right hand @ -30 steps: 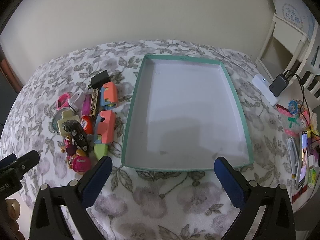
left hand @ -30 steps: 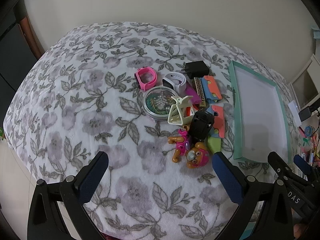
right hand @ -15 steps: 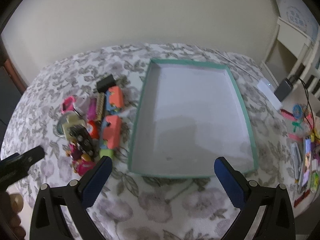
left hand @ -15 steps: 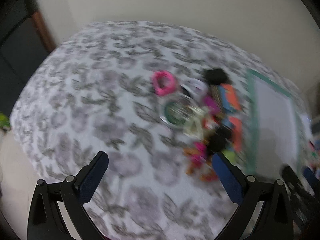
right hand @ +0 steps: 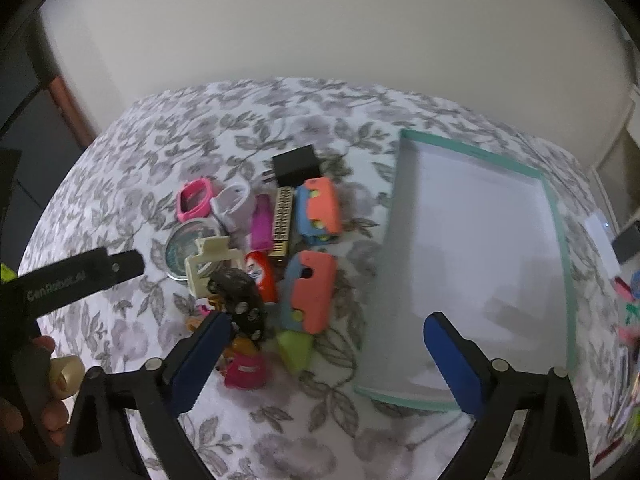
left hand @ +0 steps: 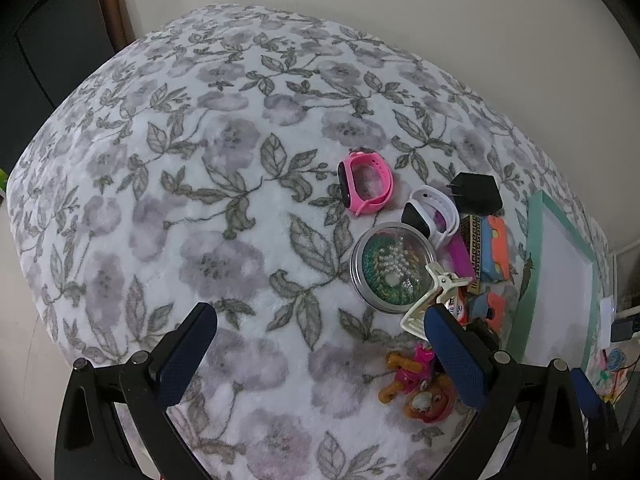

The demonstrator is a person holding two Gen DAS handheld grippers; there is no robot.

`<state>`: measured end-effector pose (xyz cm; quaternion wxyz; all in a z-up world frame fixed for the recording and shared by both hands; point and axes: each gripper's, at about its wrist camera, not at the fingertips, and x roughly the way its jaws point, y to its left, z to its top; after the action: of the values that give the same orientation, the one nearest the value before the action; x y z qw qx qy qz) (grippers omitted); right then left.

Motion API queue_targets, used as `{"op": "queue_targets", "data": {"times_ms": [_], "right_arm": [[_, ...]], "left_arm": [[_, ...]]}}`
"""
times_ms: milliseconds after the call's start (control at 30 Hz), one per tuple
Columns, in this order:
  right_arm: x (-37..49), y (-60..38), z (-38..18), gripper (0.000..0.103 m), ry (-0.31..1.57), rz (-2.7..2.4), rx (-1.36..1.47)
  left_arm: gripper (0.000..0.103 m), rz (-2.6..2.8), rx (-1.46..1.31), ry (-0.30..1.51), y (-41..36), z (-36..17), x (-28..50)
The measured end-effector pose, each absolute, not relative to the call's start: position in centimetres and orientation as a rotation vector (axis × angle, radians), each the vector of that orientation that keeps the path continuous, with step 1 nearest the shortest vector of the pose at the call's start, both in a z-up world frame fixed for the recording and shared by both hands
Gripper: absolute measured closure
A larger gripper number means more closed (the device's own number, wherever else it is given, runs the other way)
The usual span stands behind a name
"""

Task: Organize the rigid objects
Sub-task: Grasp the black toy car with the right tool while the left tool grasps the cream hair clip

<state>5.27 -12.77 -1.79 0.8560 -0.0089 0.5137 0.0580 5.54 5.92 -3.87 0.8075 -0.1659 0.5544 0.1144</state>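
Note:
A pile of small rigid things lies on the floral bed cover: a pink watch band [left hand: 365, 182], a white watch [left hand: 432, 216], a black charger [left hand: 476, 196], a round bead tin [left hand: 394, 266], a cream claw clip [left hand: 436, 296] and a pink toy figure [left hand: 416, 380]. My left gripper [left hand: 320, 344] is open over bare cover, its right finger beside the clip. Two orange-and-blue toy cars [right hand: 320, 204], a black toy car [right hand: 240, 300] and a green piece [right hand: 296, 346] show in the right wrist view. My right gripper [right hand: 326, 340] stands wide, jaws closing on nothing, between pile and the teal-rimmed tray [right hand: 559, 240].
The tray holds nothing. A hand [right hand: 24, 360] holds the left gripper's body [right hand: 80, 276] at the left of the right wrist view. A white adapter [right hand: 600, 236] and small clutter sit right of the bed. A pale wall stands behind, dark furniture [left hand: 48, 40] to the left.
Both grippers have shifted left. The pile now sits by the left gripper's right finger and above the right gripper's left finger. The tray has slid right in both views.

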Motion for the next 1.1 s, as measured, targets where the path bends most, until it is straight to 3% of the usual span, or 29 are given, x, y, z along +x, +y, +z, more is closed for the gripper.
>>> {"op": "queue_targets", "data": {"times_ms": [400, 867, 1100], "right_arm": [[8.1, -9.5, -4.8, 0.019, 1.170, 0.231, -0.012], [8.6, -9.8, -6.1, 0.068, 1.197, 0.352, 0.178], [8.5, -10.3, -6.1, 0.070, 1.196, 0.358, 0.214]], "left_arm": [[0.000, 0.274, -0.434, 1.217, 7.2, -6.1, 7.9], [0.001, 0.103, -0.455, 1.187, 5.1, -6.0, 8.4], [0.001, 0.054, -0.467, 1.172, 4.7, -5.9, 8.4]]}}
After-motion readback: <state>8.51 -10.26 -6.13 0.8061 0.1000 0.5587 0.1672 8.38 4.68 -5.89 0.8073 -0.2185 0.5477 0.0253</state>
